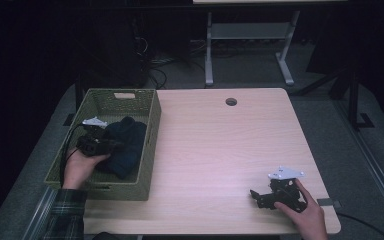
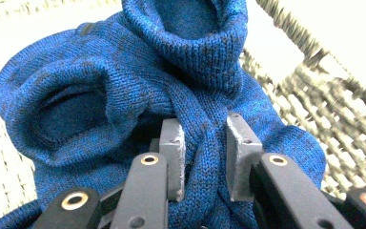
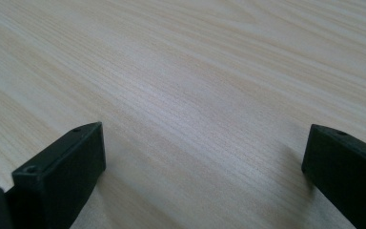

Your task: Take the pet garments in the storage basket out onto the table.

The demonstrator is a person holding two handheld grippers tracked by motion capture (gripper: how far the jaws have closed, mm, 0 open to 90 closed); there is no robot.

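A dark blue knitted garment [image 1: 126, 144] lies bunched inside the green woven basket [image 1: 151, 131] at the table's left. My left gripper [image 1: 111, 146] is over the basket, shut on a fold of that knit. In the left gripper view the fold [image 2: 205, 157] is squeezed between the two grey pads [image 2: 174, 152], and a rolled cuff [image 2: 66, 109] sits to the left. My right gripper [image 1: 256, 196] rests near the table's front right corner with its jaws wide apart. In the right gripper view, bare wood lies between its black fingers [image 3: 62, 171].
The pale wooden table [image 1: 220, 150] has a round cable hole [image 1: 231, 102] near its far edge. The basket's wicker walls [image 2: 314, 95] stand close around the garment. A desk frame [image 1: 250, 40] and cables sit on the floor behind.
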